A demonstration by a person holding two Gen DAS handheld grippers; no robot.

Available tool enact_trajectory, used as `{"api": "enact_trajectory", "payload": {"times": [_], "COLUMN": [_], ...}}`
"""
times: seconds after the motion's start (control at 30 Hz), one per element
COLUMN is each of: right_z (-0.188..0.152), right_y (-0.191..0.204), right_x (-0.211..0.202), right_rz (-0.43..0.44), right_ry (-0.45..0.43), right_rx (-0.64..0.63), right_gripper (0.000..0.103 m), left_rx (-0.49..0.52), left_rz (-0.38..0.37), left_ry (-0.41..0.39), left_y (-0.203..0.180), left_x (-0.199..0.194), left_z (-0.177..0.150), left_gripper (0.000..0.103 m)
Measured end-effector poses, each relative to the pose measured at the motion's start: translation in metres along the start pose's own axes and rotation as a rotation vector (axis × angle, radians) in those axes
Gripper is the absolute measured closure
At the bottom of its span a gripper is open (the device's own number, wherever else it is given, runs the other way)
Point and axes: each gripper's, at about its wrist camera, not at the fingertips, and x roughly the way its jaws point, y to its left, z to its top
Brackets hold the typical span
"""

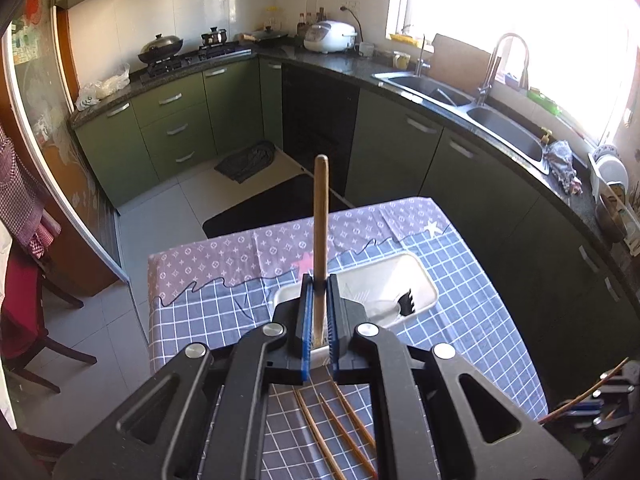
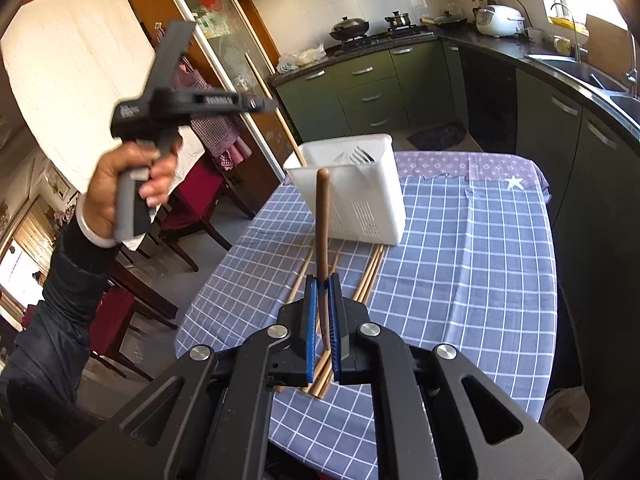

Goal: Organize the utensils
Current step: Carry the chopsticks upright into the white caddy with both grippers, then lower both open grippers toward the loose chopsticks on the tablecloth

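My left gripper is shut on a wooden chopstick that stands up between its blue pads. It hangs above the white utensil holder, where a fork shows inside. My right gripper is shut on a darker brown chopstick, above several loose chopsticks lying in front of the holder. Fork tines stick up in the holder. In the right wrist view a hand holds the left gripper high at the left, with its chopstick slanting down.
The table wears a blue checked cloth. More loose chopsticks lie under my left gripper. Dark wooden chairs stand along the table's left side. Green cabinets and a dark counter with a sink ring the room.
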Motion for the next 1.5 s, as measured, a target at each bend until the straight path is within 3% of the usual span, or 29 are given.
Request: {"api": "enact_trajectory", "payload": {"times": [0.1,0.27,0.4,0.53,0.67,0.77,1.0,1.07,1.23,1.3,1.37,1.5], "right_z": [0.036,0.096,0.139,0.171,0.182,0.177,0.16,0.156,0.136,0.119,0.098,0.041], "right_y": [0.006,0.012,0.011,0.005,-0.005,-0.009,-0.015,-0.014,0.005,0.012,0.011,-0.004], "right_x": [-0.008,-0.012,-0.003,0.013,0.044,0.067,0.114,0.109,0.061,0.04,0.028,0.029], "right_rz": [0.004,0.023,-0.009,-0.091,-0.186,-0.223,-0.214,-0.203,-0.17,-0.16,-0.156,-0.173], "right_ry": [-0.057,-0.145,-0.206,-0.246,-0.225,-0.196,-0.088,-0.092,-0.141,-0.141,-0.113,-0.004], "right_rx": [-0.001,0.023,0.054,0.071,0.062,0.046,0.019,0.014,-0.013,-0.022,-0.027,-0.018], "right_gripper": [0.096,0.096,0.096,0.096,0.096,0.096,0.093,0.089,0.088,0.082,0.076,0.076], "left_rx": [0.003,0.014,0.014,0.01,0.001,-0.001,-0.008,-0.024,-0.073,-0.088,-0.108,-0.146], "left_rz": [-0.004,-0.005,-0.005,-0.005,-0.018,-0.024,-0.036,-0.039,-0.025,-0.027,-0.037,-0.035], "left_ry": [0.041,0.02,-0.024,-0.063,-0.078,-0.075,-0.017,0.016,0.139,0.205,0.27,0.39], "left_y": [-0.001,0.001,0.006,0.011,0.018,0.023,0.026,0.025,0.022,0.017,0.015,0.011], "left_x": [0.018,0.013,-0.004,-0.021,-0.035,-0.042,-0.044,-0.04,-0.02,-0.007,0.011,0.046], "left_z": [-0.012,-0.02,-0.022,-0.025,-0.036,-0.048,-0.079,-0.086,-0.106,-0.117,-0.131,-0.157], "left_gripper": [0.096,0.095,0.084,0.084,0.084,0.084,0.082,0.079,0.079,0.079,0.079,0.079]}}
